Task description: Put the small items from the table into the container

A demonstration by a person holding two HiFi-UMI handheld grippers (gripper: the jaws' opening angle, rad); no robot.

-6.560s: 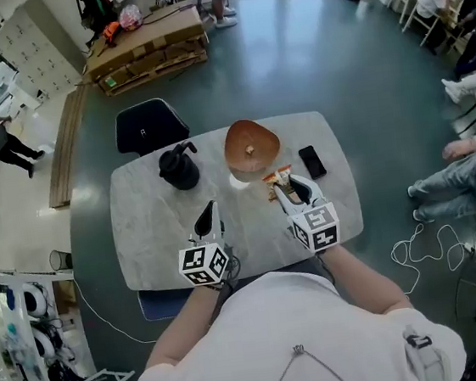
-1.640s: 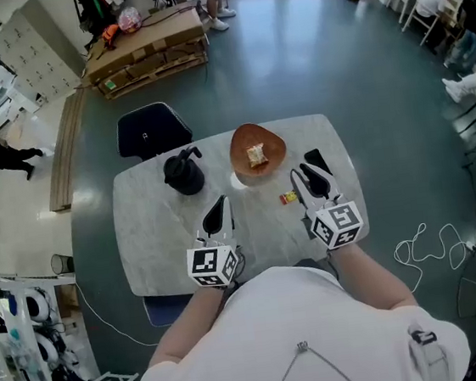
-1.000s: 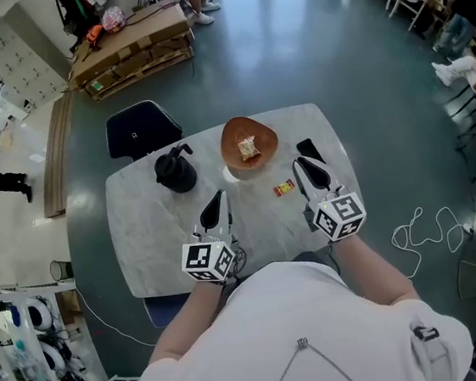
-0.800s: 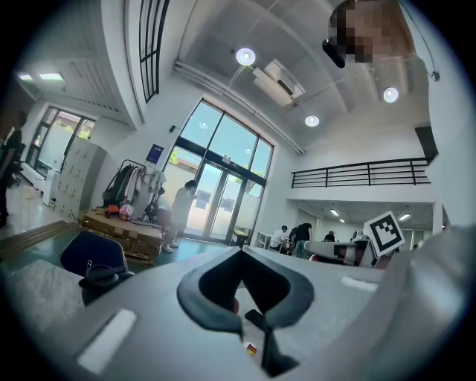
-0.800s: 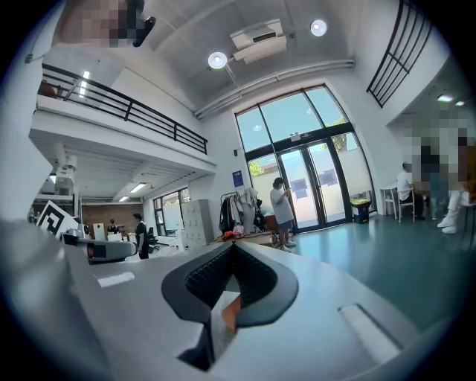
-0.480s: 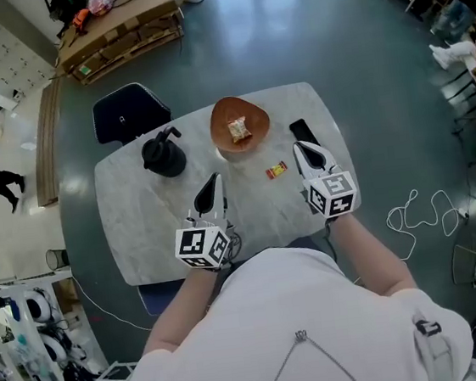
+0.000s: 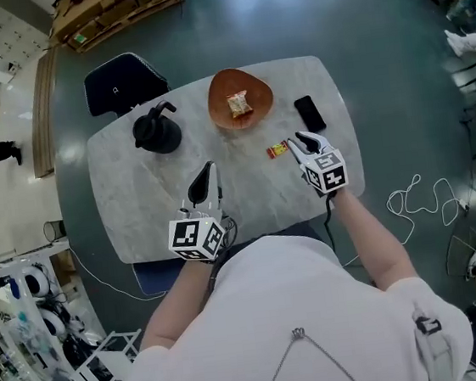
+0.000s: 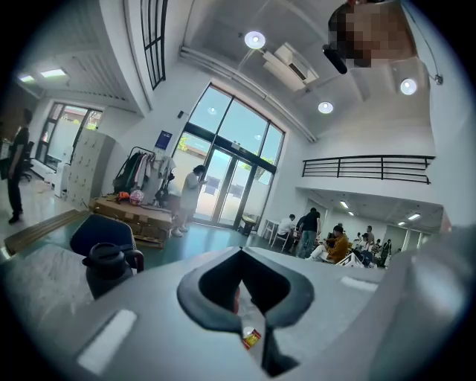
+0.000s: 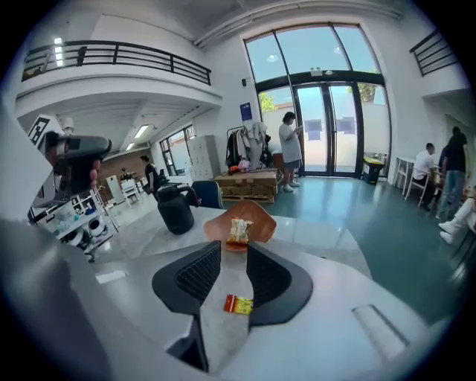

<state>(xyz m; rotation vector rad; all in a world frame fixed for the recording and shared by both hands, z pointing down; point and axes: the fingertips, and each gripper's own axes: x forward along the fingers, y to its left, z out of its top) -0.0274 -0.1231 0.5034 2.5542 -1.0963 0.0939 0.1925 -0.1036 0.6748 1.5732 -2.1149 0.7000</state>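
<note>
Right gripper (image 9: 233, 257) jaws opening, sachet (image 9: 239, 303) seemingly between

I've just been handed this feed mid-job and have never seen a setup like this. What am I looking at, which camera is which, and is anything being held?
There is no robot here: a person holds a pair of tongs in each hand. The top-down picture comes from a camera on the person's head. The other two come from cameras riding on each pair, looking along them. On the table sit a black jug, a phone, a brown bowl with one snack packet inside, and a small red-and-yellow packet. The left tongs are closed on nothing. The right tongs are opening, and the small red-and-yellow packet lies on the table between them, not gripped yet.
</note>
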